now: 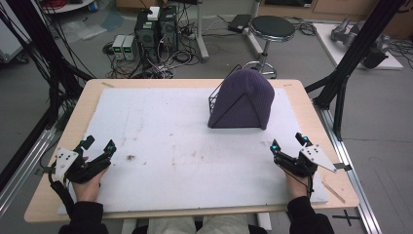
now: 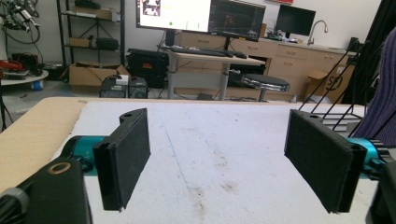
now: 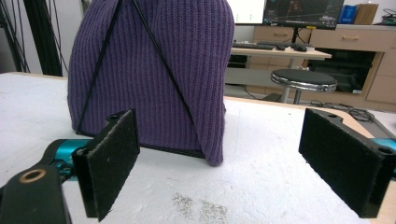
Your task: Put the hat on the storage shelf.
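High view: both claws (image 1: 99, 146) (image 1: 287, 141) released; purple hat (image 1: 245, 100) over wire rack (image 1: 214, 100) beyond.

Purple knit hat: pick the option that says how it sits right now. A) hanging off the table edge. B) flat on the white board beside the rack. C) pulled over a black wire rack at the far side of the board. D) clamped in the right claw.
C: the purple knit hat is draped over the black wire rack, whose rods cross its front, while the right claw stands open and apart from it.
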A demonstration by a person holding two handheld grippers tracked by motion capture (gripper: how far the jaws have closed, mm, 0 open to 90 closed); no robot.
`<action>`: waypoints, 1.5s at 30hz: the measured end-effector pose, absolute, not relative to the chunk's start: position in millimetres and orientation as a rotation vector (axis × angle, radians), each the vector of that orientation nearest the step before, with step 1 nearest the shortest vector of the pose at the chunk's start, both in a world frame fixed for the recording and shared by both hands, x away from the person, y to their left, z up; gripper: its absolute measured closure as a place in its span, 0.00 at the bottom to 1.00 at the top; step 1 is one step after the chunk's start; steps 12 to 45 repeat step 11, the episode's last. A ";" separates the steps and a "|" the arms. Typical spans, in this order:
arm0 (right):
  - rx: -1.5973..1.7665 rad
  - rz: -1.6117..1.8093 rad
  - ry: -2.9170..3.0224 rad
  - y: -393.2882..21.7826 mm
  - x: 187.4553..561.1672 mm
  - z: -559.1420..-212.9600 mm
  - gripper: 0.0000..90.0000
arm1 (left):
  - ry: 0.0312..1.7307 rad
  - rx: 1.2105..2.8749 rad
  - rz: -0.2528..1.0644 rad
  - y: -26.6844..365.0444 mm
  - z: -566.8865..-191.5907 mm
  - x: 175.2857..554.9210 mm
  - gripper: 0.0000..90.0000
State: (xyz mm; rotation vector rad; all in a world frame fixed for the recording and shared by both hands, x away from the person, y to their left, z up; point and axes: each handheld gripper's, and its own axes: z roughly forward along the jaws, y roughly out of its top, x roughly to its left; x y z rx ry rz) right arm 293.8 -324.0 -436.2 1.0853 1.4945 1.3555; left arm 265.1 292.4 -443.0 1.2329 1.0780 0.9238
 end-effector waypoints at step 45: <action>1.073 1.350 1.505 -323.0 293.7 -436.0 0.13 | 1.071 1.285 0.909 287.8 -443.4 268.3 0.24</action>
